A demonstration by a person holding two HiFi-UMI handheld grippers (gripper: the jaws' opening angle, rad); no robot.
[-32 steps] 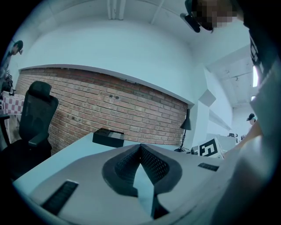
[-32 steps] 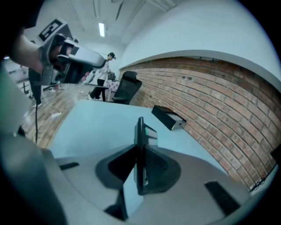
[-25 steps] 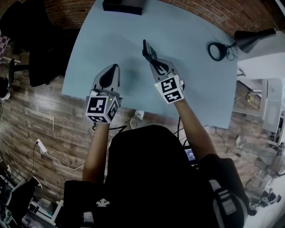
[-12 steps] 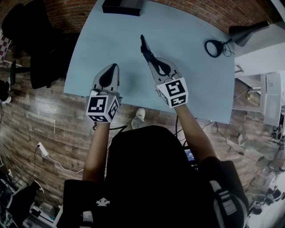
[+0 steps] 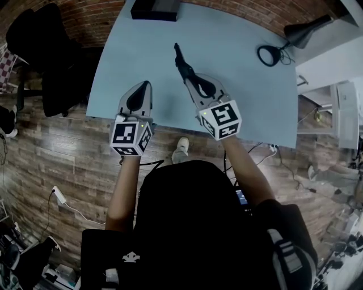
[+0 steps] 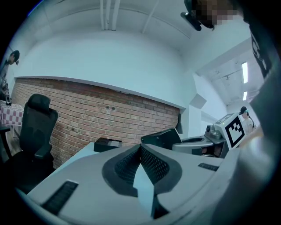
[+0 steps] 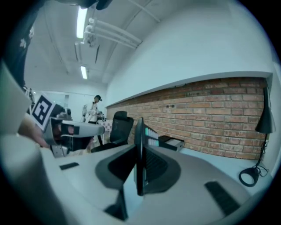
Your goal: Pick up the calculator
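Observation:
In the head view the dark calculator (image 5: 179,58) stands on edge above the pale blue table (image 5: 244,90), and my right gripper (image 5: 186,72) is shut on its near end. From the right gripper view the calculator (image 7: 140,149) appears as a thin upright slab clamped between the two pads, with its light keys facing right. My left gripper (image 5: 146,86) hovers over the table's near edge to the left, shut with nothing in it. In the left gripper view its fingertips (image 6: 140,147) meet, and the calculator (image 6: 161,137) shows just beyond, to the right.
A black box (image 5: 156,8) lies at the table's far edge. A desk lamp (image 5: 302,31) and its round cable loop (image 5: 271,55) sit at the far right corner. A black office chair (image 5: 39,54) stands left of the table on the wood floor.
The right gripper has risen with the calculator and rolled, so the calculator now stands more edge-on and higher in view. The left gripper has barely shifted.

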